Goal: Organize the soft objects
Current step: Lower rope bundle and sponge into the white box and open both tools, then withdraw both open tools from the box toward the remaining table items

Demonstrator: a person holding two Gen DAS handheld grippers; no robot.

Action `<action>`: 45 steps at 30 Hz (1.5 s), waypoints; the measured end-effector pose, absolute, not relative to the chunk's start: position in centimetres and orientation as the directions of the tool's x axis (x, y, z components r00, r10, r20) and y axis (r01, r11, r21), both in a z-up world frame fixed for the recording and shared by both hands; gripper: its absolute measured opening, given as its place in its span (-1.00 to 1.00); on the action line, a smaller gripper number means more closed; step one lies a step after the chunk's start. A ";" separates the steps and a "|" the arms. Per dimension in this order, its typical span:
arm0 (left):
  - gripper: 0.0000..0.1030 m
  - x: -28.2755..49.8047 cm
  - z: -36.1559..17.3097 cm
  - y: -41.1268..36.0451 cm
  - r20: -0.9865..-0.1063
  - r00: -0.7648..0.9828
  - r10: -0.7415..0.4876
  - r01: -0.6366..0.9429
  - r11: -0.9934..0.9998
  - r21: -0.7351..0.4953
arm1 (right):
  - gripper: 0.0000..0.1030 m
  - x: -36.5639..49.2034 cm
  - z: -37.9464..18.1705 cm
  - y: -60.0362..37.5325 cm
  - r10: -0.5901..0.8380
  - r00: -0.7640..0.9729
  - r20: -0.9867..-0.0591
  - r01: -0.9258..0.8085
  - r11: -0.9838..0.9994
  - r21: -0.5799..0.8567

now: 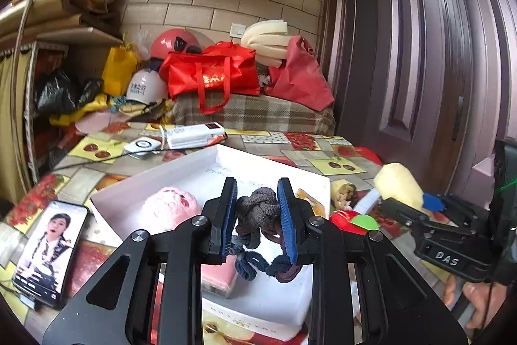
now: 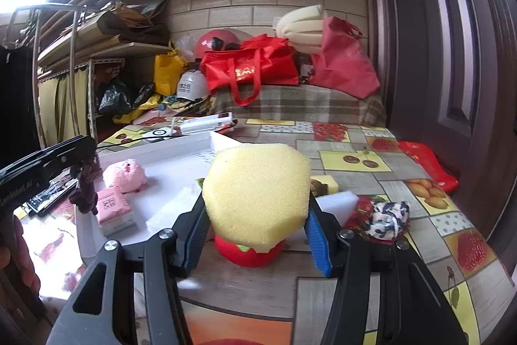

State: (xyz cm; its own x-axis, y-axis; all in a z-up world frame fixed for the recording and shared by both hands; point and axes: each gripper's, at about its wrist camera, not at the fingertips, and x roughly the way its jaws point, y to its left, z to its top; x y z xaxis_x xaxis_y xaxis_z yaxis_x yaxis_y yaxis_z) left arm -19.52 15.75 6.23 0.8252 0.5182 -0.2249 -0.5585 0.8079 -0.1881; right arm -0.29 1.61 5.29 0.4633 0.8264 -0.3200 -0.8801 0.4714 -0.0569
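Observation:
My left gripper is shut on a knotted dark grey and purple cord bundle, which hangs above the white tray. A pink plush pig and a pink box lie in the tray. My right gripper is shut on a yellow sponge, held above the table just right of the tray. In the right wrist view the left gripper with the cord bundle shows at the left, over the tray rim.
A red toy, a white block and a black-and-white cloth ball lie on the patterned tablecloth. A phone stands left of the tray. Red bags pile up behind; a door stands at right.

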 end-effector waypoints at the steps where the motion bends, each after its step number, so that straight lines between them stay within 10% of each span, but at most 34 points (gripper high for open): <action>1: -0.51 -19.6 6.3 15.5 -0.222 0.833 0.507 -0.547 0.816 -0.187 | 0.07 -0.5 5.3 1.8 0.828 0.461 -0.318 -0.882 0.466 -0.066; 16: -0.51 -18.2 7.7 20.8 -0.190 0.764 0.616 -0.643 0.752 -0.147 | 0.07 -3.2 5.1 5.6 0.866 0.384 -0.321 -0.923 0.368 -0.112; 27: -0.50 -14.6 5.2 23.5 -0.334 0.720 0.609 -0.674 0.728 -0.124 | 0.07 -4.5 4.7 9.9 0.878 0.332 -0.345 -0.943 0.298 -0.149; 29: -0.25 -14.5 5.3 22.9 -0.326 0.709 0.625 -0.683 0.724 -0.099 | 0.11 -4.1 4.7 10.5 0.874 0.337 -0.352 -0.941 0.303 -0.148; 31: 0.78 -14.6 5.4 22.4 -0.305 0.692 0.654 -0.703 0.706 -0.081 | 0.40 -4.0 4.5 11.2 0.865 0.344 -0.365 -0.939 0.308 -0.155; 32: 0.97 -14.8 5.4 22.3 -0.295 0.686 0.665 -0.711 0.699 -0.078 | 0.57 -4.0 4.4 11.6 0.858 0.343 -0.382 -0.939 0.305 -0.158; 45: 1.00 -17.9 5.4 21.7 -0.290 0.720 0.630 -0.686 0.710 -0.160 | 0.79 -2.9 5.2 9.4 0.875 0.364 -0.319 -0.931 0.355 -0.089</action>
State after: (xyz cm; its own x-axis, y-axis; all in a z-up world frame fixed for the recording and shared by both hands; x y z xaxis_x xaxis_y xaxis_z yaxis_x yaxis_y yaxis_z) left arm -17.90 21.67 5.36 0.7202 0.6302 -0.2901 -0.6857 0.7102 -0.1596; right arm -2.89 9.37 5.19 0.3641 0.8749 -0.3194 -0.9307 0.3548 -0.0890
